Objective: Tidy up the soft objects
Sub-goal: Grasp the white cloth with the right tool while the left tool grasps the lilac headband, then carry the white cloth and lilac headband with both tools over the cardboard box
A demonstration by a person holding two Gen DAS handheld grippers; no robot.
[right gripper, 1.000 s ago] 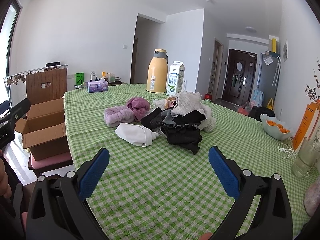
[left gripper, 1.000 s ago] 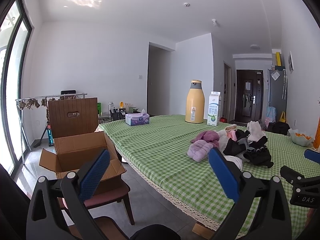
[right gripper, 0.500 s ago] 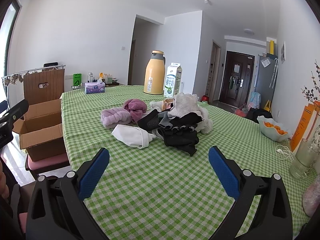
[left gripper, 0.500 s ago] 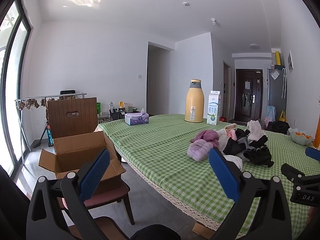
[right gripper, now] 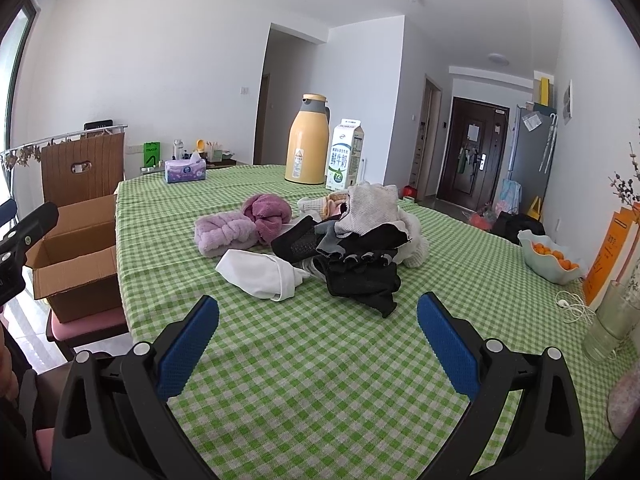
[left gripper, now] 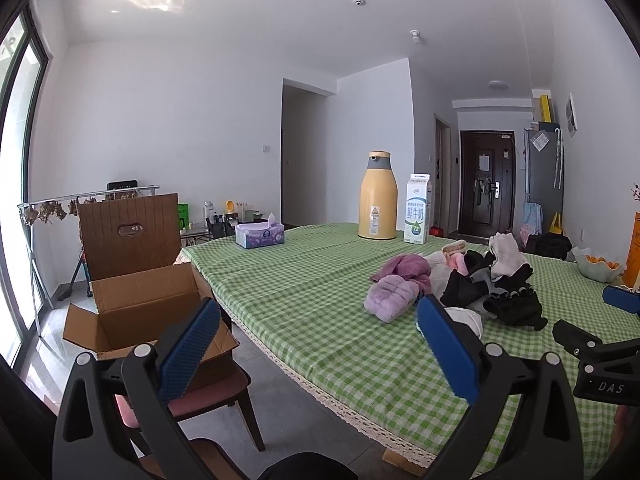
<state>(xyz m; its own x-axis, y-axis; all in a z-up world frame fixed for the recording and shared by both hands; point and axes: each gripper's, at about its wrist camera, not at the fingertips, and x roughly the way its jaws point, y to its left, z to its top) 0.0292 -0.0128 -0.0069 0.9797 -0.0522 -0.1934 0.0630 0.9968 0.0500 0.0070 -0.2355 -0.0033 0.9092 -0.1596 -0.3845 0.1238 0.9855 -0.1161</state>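
Task not yet begun: clothes pile (right gripper: 320, 240) unsorted on table (right gripper: 360, 360), cardboard box (left gripper: 140, 312) beside it apparently empty; left gripper (left gripper: 316, 344) and right gripper (right gripper: 318, 340) jaws apart, holding nothing.

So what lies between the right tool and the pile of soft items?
Only bare green checked tablecloth. In the right wrist view the open right tool faces the pile of soft items, with nothing on the stretch between; the white cloth lies nearest.

Left wrist cam sits off the table's (left gripper: 304, 280) edge, looking across it past the cardboard box (left gripper: 136, 312). Right wrist cam is over the tablecloth, closer to the clothes pile (right gripper: 340, 240). Both catch the pile, thermos (right gripper: 308, 140) and milk carton (right gripper: 346, 154).
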